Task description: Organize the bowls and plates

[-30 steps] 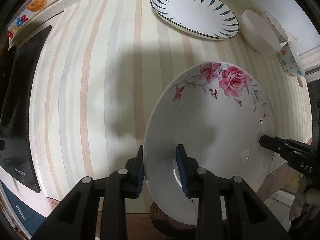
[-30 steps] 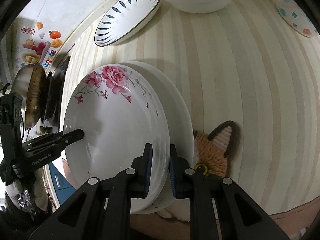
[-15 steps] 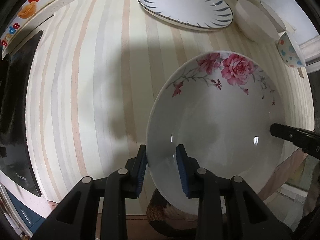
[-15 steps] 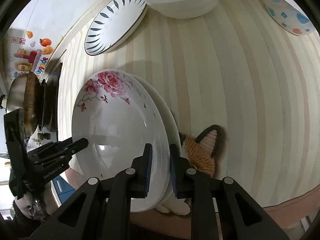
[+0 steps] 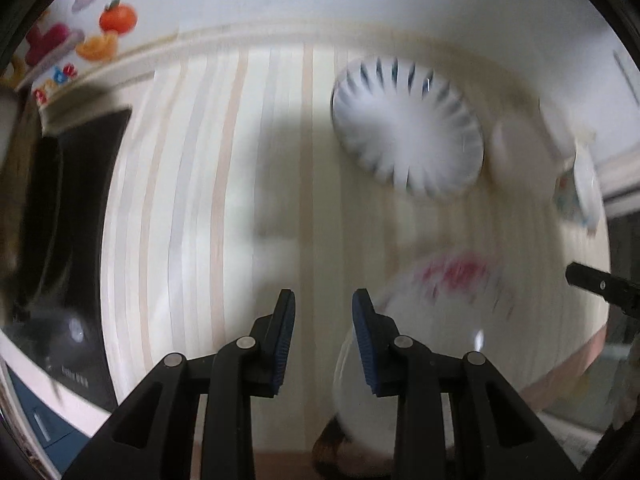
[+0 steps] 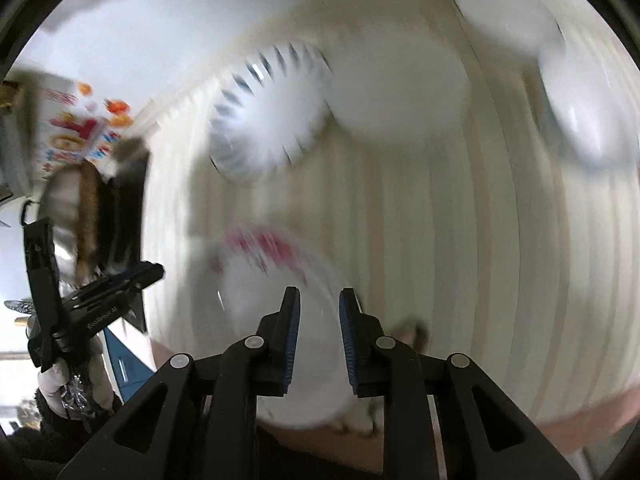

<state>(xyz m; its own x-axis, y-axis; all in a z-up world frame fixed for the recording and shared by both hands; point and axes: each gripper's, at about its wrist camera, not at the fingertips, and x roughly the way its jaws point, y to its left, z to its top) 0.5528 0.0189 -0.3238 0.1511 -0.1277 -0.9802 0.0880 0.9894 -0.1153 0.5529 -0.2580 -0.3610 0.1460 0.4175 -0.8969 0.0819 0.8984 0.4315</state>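
Note:
Both views are motion-blurred. The white rose-patterned plate [image 5: 460, 320] lies on the striped counter to the right of my left gripper [image 5: 323, 336], which is open and empty above the counter. The plate shows in the right wrist view [image 6: 256, 300] below and left of my right gripper [image 6: 319, 332], which is open with nothing between its pads. A blue-leaf plate [image 5: 406, 136] lies farther back; it also shows in the right wrist view [image 6: 270, 112]. White bowls [image 6: 400, 84] sit beside it.
A black stove [image 5: 68, 216] lies at the left. A dotted bowl [image 5: 580, 192] stands at the far right, also in the right wrist view [image 6: 580, 112]. A woven fox coaster [image 6: 412, 332] lies under the rose plate. A wall with stickers [image 5: 100, 36] runs behind.
Both grippers have let go of the rose plate and pulled up and back from it. The plate now lies on the counter; both views have tilted toward the back wall.

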